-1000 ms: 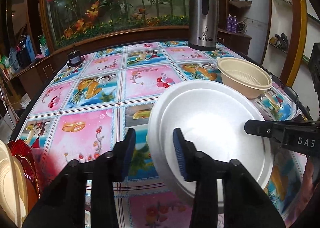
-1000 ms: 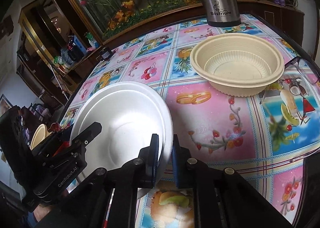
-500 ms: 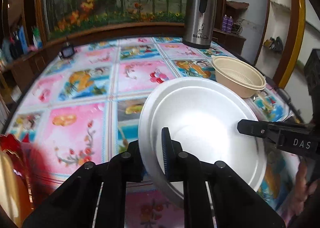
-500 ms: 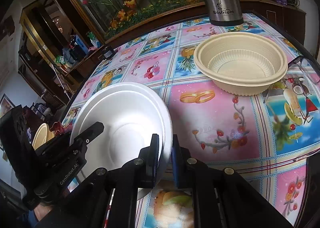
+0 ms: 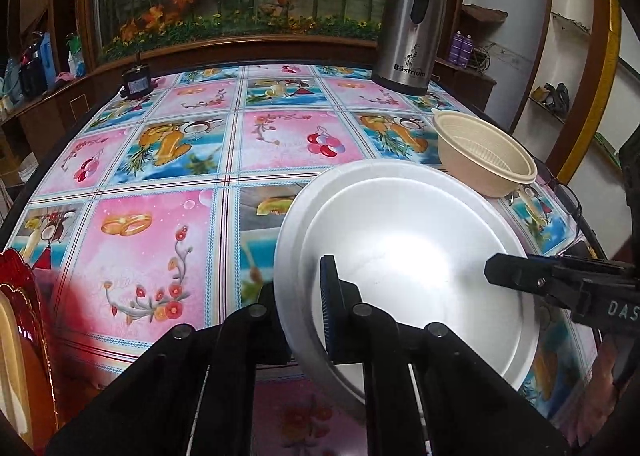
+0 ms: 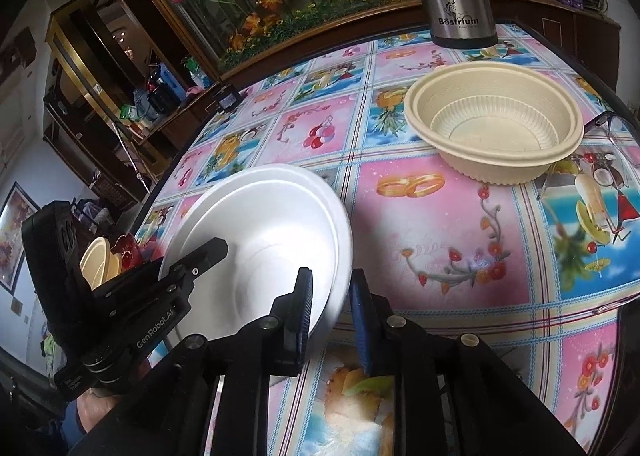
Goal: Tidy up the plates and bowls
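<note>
A white foam plate is held tilted above the patterned table. My left gripper is shut on its near left rim. In the right wrist view the plate sits left of centre, and my right gripper has opened: the plate's rim lies between its fingers with a gap on the right side. A beige ribbed plastic bowl stands upright on the table at the far right; it also shows in the left wrist view.
A steel thermos jug stands at the table's far edge. Red and beige dishes stand upright at the near left, also in the right wrist view. Eyeglasses lie beside the bowl. A small black device sits far left.
My left gripper moved in and closed on the plate's left rim. My right gripper has opened from its grip on the plate's right rim.
</note>
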`<state>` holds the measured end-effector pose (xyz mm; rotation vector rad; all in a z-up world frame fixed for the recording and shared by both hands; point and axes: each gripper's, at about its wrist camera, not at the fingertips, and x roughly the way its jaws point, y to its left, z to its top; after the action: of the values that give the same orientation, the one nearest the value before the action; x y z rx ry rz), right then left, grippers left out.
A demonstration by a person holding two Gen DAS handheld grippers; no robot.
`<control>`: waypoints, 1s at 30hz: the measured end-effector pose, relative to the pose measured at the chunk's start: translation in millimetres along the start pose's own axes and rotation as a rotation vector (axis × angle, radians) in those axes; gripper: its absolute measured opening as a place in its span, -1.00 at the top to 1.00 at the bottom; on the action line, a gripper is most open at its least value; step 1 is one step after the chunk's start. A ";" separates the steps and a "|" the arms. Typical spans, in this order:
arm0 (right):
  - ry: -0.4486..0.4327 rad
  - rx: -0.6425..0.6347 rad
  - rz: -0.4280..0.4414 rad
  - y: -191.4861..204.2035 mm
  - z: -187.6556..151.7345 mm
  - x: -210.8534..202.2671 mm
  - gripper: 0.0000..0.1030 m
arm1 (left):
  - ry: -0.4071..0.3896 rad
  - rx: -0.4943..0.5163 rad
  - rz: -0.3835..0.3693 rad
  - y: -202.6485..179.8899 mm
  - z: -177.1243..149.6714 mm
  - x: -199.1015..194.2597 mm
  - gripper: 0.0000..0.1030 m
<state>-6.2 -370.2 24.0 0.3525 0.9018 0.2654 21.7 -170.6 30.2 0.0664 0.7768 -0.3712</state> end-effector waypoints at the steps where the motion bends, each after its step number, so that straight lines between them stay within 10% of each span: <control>1: 0.004 -0.002 0.004 1.1 -1.2 0.0 0.50 | 0.001 0.002 0.004 -0.1 -0.2 0.3 0.84; 30: -0.144 -0.171 -0.087 44.0 -19.1 -33.4 0.75 | -0.056 0.083 0.182 -20.2 -9.3 -52.3 0.83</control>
<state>-44.7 -339.0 54.9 0.1712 0.7451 0.2324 -25.7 -171.8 61.5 0.2023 0.6937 -0.2315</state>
